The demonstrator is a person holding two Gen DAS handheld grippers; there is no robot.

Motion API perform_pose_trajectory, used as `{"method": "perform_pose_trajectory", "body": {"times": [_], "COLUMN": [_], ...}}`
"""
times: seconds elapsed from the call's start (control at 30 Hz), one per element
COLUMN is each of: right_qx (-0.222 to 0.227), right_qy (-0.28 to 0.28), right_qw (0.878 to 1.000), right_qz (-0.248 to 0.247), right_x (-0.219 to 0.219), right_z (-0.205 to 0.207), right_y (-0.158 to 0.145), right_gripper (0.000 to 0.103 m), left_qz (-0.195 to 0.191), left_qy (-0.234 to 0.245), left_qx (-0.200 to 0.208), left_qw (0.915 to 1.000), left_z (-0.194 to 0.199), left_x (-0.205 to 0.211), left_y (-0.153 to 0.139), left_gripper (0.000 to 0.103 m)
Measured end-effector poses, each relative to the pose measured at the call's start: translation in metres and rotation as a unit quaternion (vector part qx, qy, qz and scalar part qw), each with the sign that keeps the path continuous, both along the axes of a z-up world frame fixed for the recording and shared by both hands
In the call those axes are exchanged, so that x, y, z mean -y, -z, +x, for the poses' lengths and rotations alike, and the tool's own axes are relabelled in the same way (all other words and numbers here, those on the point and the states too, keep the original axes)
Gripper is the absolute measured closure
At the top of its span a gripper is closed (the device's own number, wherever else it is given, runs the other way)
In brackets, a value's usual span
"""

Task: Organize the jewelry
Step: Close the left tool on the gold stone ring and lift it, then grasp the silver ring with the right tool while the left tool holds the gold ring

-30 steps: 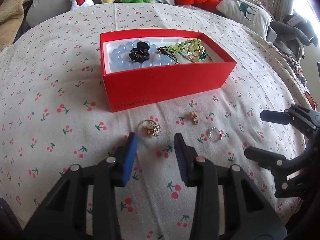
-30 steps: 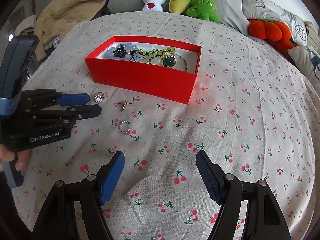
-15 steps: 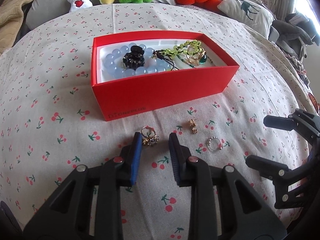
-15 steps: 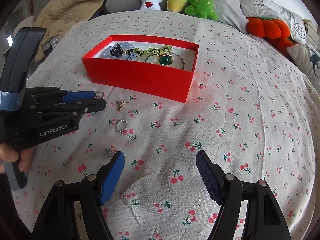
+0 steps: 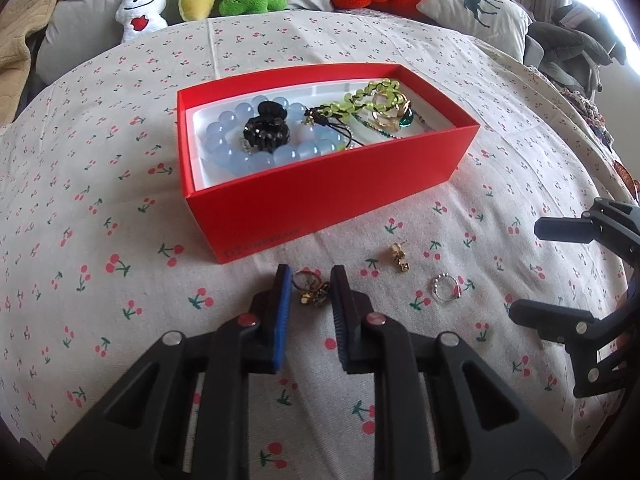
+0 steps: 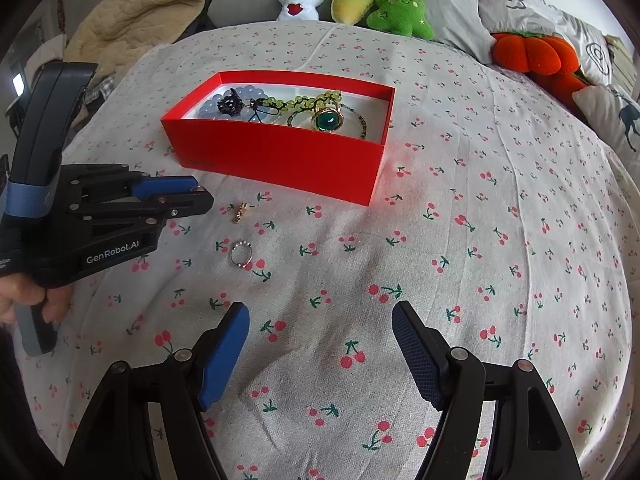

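Your left claw (image 5: 308,290) brackets, narrowly, the gold cluster-topped ring (image 5: 311,290) on the cherry-print bedspread (image 5: 120,280) (right claw (image 6: 320,336) wide, empty); soft fabric may bunch, letting it slip.

— Was there room around the gold ring (image 5: 310,290)?
— Little: the red box (image 5: 320,196) stood just beyond it, the gold earring (image 5: 398,256) and silver ring (image 5: 445,287) lay rightward.
— Elsewhere?
— Bare cherry-print sheet (image 6: 460,260) lay rightward.

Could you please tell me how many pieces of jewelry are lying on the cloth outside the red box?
3: a gold ring between the left gripper jaws, a gold earring right of it, and a silver ring farther right. None seems hidden.
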State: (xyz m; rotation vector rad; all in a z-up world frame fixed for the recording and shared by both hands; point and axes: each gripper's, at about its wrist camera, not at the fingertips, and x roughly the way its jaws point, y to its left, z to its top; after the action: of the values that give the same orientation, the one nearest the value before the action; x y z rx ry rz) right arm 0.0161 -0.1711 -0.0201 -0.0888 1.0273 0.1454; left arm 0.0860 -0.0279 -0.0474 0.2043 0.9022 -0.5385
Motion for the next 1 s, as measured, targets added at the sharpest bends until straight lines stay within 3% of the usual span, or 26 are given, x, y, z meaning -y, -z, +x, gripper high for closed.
{"method": "perform_pose_trajectory", "body": {"times": [0.4,0.7,0.87,1.0], "right_qx": [0.009,-0.01,-0.03,-0.029], "right_qy": [-0.002,-0.005,-0.003,-0.012], "right_qw": [1.0,1.0,0.999,0.999], "right_qz": [0.007,0.027,0.039,0.035], "right_x": [-0.003,-0.01,-0.017,-0.026], "right_z": [0.006,0.012,0.019,0.024], "right_y": [-0.007,0.001,0.012,0.016], "right_gripper": [0.028,0.028,0.028,0.029], "left_qz": [-0.049,-0.082,-0.073,-0.041], "left_qy": [-0.003,-0.038,-0.056,-0.068], "left_qx": [0.011,-0.004,-0.015,-0.007], "left_qw": [0.9987,0.9959,0.9957,0.9969], "left_z": [-0.01,-0.016,-0.019,-0.025], "left_x": [-0.01,-0.037,-0.048,-0.05], "left_y": [-0.033,-0.053,-0.049,-0.044], "left_gripper": [0.082,0.082,0.082,0.082]}}
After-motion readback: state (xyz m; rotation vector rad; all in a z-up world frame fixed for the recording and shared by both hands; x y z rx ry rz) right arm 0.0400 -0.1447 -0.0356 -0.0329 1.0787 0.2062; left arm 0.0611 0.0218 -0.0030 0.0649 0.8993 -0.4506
